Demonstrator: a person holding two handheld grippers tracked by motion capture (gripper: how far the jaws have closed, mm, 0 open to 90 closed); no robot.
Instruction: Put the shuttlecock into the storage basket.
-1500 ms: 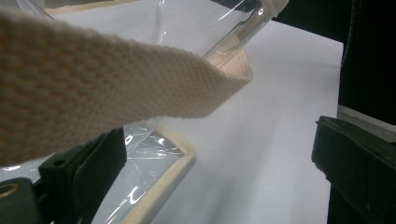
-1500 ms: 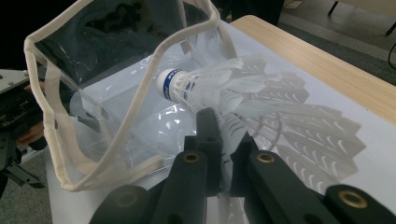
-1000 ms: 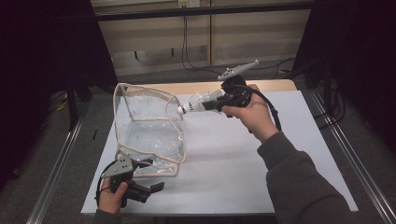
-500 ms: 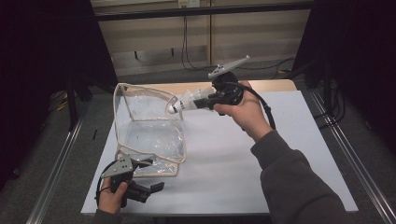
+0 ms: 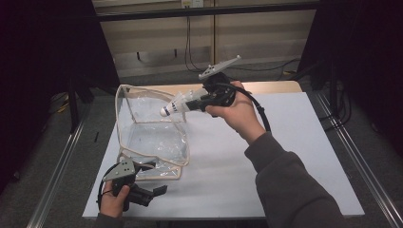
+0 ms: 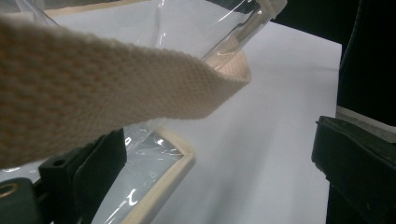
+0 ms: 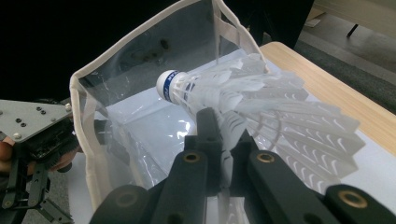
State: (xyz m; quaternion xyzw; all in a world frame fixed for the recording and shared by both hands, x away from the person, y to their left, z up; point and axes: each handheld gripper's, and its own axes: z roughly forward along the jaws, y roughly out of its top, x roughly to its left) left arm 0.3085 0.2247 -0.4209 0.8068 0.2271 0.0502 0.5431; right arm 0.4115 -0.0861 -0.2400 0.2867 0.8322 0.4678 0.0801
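My right gripper (image 5: 194, 105) is shut on a white feather shuttlecock (image 5: 174, 107), held level in the air with its blue-banded cork nose pointing left over the top rim of a clear plastic bag (image 5: 152, 137) with beige trim. In the right gripper view the shuttlecock (image 7: 224, 93) is pinched by its feathers between the jaws of the right gripper (image 7: 219, 128), and the bag's open mouth (image 7: 84, 116) lies just beyond. My left gripper (image 5: 153, 179) rests on the table at the bag's near corner. Its jaws stand wide apart beside the bag's edge (image 6: 173, 163), with the woven strap (image 6: 116, 79) lying across above them.
The bag stands on a white table (image 5: 285, 156), which has a wooden strip (image 5: 280, 87) along its far edge. Dark floor and metal rails (image 5: 354, 166) flank both sides. The right sleeve (image 5: 294, 190) crosses the table's near right.
My right gripper has carried the shuttlecock left and a little higher, so its nose now reaches over the bag's rim. The left gripper and bag have stayed put.
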